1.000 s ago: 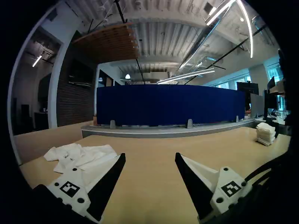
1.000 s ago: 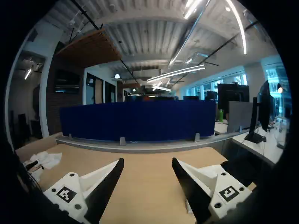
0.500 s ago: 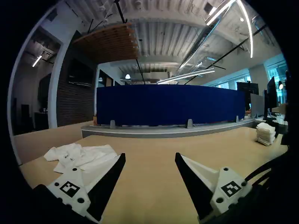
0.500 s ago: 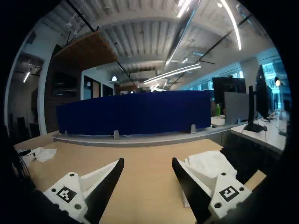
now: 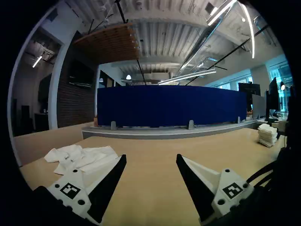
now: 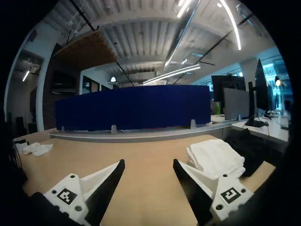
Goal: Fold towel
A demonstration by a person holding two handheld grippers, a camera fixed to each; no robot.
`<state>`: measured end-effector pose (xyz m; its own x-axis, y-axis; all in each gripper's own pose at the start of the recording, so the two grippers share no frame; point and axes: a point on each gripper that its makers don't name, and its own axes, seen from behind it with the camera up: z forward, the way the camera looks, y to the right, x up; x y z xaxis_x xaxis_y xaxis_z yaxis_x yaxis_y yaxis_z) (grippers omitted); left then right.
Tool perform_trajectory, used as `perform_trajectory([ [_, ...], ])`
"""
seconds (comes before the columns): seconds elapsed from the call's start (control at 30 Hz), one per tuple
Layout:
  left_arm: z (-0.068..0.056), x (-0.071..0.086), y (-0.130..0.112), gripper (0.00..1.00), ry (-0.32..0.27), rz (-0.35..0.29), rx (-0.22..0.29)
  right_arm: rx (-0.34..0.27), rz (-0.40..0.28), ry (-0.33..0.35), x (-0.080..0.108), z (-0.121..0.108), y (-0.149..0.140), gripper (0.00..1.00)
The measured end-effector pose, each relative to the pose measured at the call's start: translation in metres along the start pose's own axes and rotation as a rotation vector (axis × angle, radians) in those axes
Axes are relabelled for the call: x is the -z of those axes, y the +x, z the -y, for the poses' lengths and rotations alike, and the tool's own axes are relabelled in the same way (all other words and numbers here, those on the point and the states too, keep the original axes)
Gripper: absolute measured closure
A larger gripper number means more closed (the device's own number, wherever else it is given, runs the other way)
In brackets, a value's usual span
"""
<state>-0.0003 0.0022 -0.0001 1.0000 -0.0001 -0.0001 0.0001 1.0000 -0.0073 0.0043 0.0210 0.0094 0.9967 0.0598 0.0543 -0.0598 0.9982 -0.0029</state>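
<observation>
A crumpled white towel (image 5: pixel 81 157) lies on the wooden table at the left, just beyond the left finger of my left gripper (image 5: pixel 151 165), which is open and holds nothing. In the right gripper view the same crumpled towel (image 6: pixel 37 149) shows small at the far left. A stack of folded white towels (image 6: pixel 215 158) sits at the table's right end, right behind the right finger of my right gripper (image 6: pixel 149 169), open and empty. That stack (image 5: pixel 267 134) appears far right in the left gripper view.
A long blue divider panel (image 5: pixel 169 106) runs along the back of the table (image 5: pixel 158 150). Monitors (image 6: pixel 233 100) and a neighbouring desk stand to the right. A black chair or bag (image 6: pixel 248 147) sits beside the folded stack.
The right gripper has moved up and swung so the folded stack came into full view at its right finger. The left gripper has stayed still.
</observation>
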Motion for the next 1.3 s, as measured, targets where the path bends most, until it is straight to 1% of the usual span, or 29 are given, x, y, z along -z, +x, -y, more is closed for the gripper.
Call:
perform_trajectory([
  [0.3, -0.001, 0.0, 0.0, 0.01, 0.0, 0.0, 0.0, -0.005, -0.001, -0.012, -0.001, 0.003, -0.007, 0.0],
  [0.6, 0.0, -0.001, 0.0, 0.01, 0.0, 0.0, 0.0, 0.011, -0.009, -0.022, 0.001, 0.004, -0.007, 0.0],
  [0.7, -0.001, -0.001, 0.0, 0.01, 0.0, 0.0, 0.0, 0.011, -0.011, -0.018, 0.003, 0.006, -0.007, 0.0],
  [1.0, 0.0, -0.001, 0.0, 0.01, 0.0, 0.0, 0.0, 0.037, -0.017, -0.012, 0.005, 0.011, -0.009, 0.0],
  [1.3, 0.0, -0.001, 0.0, 0.01, 0.0, 0.0, 0.0, 0.041, -0.023, -0.015, 0.008, 0.012, -0.008, 0.0],
])
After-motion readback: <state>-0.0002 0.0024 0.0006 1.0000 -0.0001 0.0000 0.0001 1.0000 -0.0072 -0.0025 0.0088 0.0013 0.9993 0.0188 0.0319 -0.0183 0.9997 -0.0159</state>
